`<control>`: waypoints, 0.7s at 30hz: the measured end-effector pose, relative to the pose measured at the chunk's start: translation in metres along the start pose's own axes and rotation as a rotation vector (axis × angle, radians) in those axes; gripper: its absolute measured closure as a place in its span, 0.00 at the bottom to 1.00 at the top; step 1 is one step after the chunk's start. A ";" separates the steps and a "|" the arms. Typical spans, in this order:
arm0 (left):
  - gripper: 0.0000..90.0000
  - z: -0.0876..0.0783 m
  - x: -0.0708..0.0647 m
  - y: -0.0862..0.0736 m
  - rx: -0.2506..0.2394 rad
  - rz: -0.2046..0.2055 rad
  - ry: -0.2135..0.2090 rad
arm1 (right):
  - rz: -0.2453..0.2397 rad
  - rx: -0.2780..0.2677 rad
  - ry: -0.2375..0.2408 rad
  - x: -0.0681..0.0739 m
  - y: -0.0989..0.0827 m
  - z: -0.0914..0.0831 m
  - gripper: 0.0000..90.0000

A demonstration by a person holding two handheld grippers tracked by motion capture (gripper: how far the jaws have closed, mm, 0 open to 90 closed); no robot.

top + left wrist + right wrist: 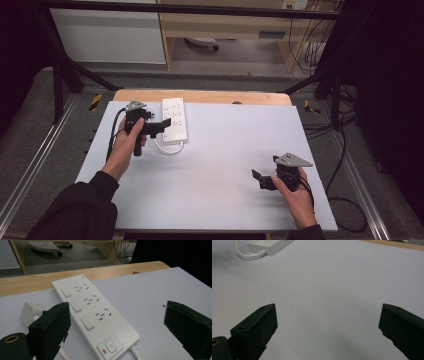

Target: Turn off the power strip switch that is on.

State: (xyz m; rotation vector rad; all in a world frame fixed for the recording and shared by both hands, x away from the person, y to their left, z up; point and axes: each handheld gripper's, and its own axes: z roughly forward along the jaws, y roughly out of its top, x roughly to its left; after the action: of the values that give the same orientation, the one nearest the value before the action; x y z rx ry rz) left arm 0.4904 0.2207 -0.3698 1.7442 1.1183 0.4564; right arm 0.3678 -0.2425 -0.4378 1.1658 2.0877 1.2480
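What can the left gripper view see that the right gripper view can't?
The left gripper view sees the power strip's sockets, its switches, its power button and a white plug, between the open left hand-held gripper's jaws. The right gripper view sees mostly bare white table between the open right hand-held gripper's jaws. Both see the strip and its white cable.

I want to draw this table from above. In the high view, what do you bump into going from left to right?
Left gripper → white power strip → bare white table top → right gripper.
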 end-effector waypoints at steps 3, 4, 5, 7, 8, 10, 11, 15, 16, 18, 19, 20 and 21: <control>0.08 -0.006 0.001 -0.002 -0.003 -0.004 -0.004 | -0.002 0.001 0.001 0.000 0.000 0.000 0.03; 0.08 -0.008 0.001 -0.003 -0.006 -0.005 -0.005 | -0.002 0.001 0.002 0.000 0.000 0.001 0.03; 0.08 -0.011 0.001 -0.005 -0.009 -0.004 -0.006 | -0.004 0.001 0.002 0.000 0.000 0.001 0.03; 0.08 -0.015 0.001 -0.006 -0.008 -0.003 -0.010 | -0.004 0.002 0.001 0.000 0.000 0.001 0.03; 0.08 -0.017 0.001 -0.007 -0.009 -0.004 -0.009 | 0.001 0.003 0.002 0.001 0.000 0.001 0.03; 0.08 -0.022 0.002 -0.009 -0.012 -0.004 -0.011 | -0.002 0.005 -0.001 0.001 0.000 0.001 0.03; 0.08 -0.025 0.002 -0.010 -0.014 -0.006 -0.011 | -0.004 0.004 -0.001 0.001 0.000 0.001 0.03; 0.08 -0.035 0.004 -0.015 -0.018 -0.013 -0.009 | -0.010 0.007 -0.005 0.001 0.000 0.001 0.03; 0.08 -0.037 0.004 -0.016 -0.022 -0.016 -0.008 | -0.010 0.009 -0.005 0.001 0.000 0.001 0.03; 0.08 -0.042 0.004 -0.019 -0.029 -0.021 -0.009 | -0.010 0.008 -0.005 0.001 0.000 0.001 0.03; 0.08 -0.044 0.005 -0.020 -0.030 -0.020 -0.009 | -0.009 0.008 -0.005 0.001 0.000 0.001 0.03; 0.08 -0.046 0.005 -0.022 -0.033 -0.023 -0.008 | -0.009 0.010 -0.004 0.001 0.000 0.001 0.03; 0.08 -0.049 0.006 -0.024 -0.035 -0.024 -0.006 | -0.011 0.010 -0.004 0.001 0.000 0.002 0.03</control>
State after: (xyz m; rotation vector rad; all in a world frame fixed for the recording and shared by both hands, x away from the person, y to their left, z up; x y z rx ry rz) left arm 0.4466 0.2539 -0.3695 1.6985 1.1196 0.4536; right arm 0.3685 -0.2414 -0.4388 1.1584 2.0978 1.2306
